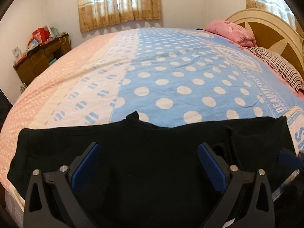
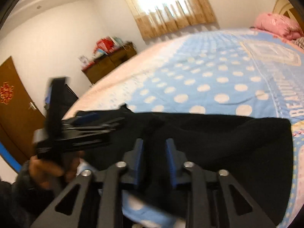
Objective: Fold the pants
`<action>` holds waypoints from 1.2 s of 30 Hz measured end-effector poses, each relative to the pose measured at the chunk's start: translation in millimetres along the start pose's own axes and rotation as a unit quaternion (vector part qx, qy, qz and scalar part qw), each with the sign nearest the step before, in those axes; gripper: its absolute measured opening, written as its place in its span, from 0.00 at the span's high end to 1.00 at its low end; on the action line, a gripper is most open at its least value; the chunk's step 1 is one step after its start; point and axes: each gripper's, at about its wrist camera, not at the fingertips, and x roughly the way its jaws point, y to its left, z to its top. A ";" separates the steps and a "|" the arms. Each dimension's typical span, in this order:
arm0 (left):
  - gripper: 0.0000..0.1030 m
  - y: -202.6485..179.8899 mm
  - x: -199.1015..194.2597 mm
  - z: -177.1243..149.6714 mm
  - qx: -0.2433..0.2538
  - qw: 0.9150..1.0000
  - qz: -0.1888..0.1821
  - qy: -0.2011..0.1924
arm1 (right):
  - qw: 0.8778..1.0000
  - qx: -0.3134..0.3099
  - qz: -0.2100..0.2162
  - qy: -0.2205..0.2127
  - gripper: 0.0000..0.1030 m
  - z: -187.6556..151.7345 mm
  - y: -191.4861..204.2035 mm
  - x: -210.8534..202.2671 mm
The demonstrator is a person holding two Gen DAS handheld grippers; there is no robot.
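Left wrist view: one pair of black pants (image 1: pixel 152 152) lies along the bed's (image 1: pixel 171 72) near edge, under the left gripper (image 1: pixel 149 163), whose jaws are spread wide. Two pillows (image 1: pixel 231 31) sit by the headboard (image 1: pixel 273 32).

Right wrist view, blurred: the right gripper (image 2: pixel 153 161) is narrowed with black cloth between its pads; whether it pinches, I cannot tell. One hand (image 2: pixel 47 167) holds the other gripper at left.

Black pants (image 1: pixel 152 152) on blue white-dotted bedspread (image 1: pixel 180 72).

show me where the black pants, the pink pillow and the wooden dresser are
black pants (image 1: pixel 152 148): left wrist view, middle of the dark fabric.
pink pillow (image 1: pixel 230 31): left wrist view, its top face.
wooden dresser (image 1: pixel 40 59): left wrist view, its front drawers.
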 end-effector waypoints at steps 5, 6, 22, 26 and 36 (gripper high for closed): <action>0.00 -0.8 -1.8 1.1 -0.004 1.000 0.001 0.003 | 0.998 0.009 0.055 0.033 0.78 -6.7 16.1 55.8; 0.00 -0.5 -3.9 2.0 -0.003 1.000 0.004 0.001 | 0.998 0.012 0.059 0.029 0.78 -5.8 15.6 56.1; 0.00 -68.1 3.4 -1.6 0.053 0.996 -0.071 0.007 | 0.981 0.056 -0.181 -0.033 0.78 2.8 -84.9 -72.0; 0.00 -80.7 24.0 -12.4 0.060 0.996 -0.046 0.049 | 0.976 0.070 -0.205 -0.027 0.78 -5.7 -93.3 -55.9; 0.00 -74.9 27.4 -16.8 0.034 0.996 -0.058 0.062 | 0.972 0.083 -0.212 -0.049 0.78 2.1 -81.9 -61.9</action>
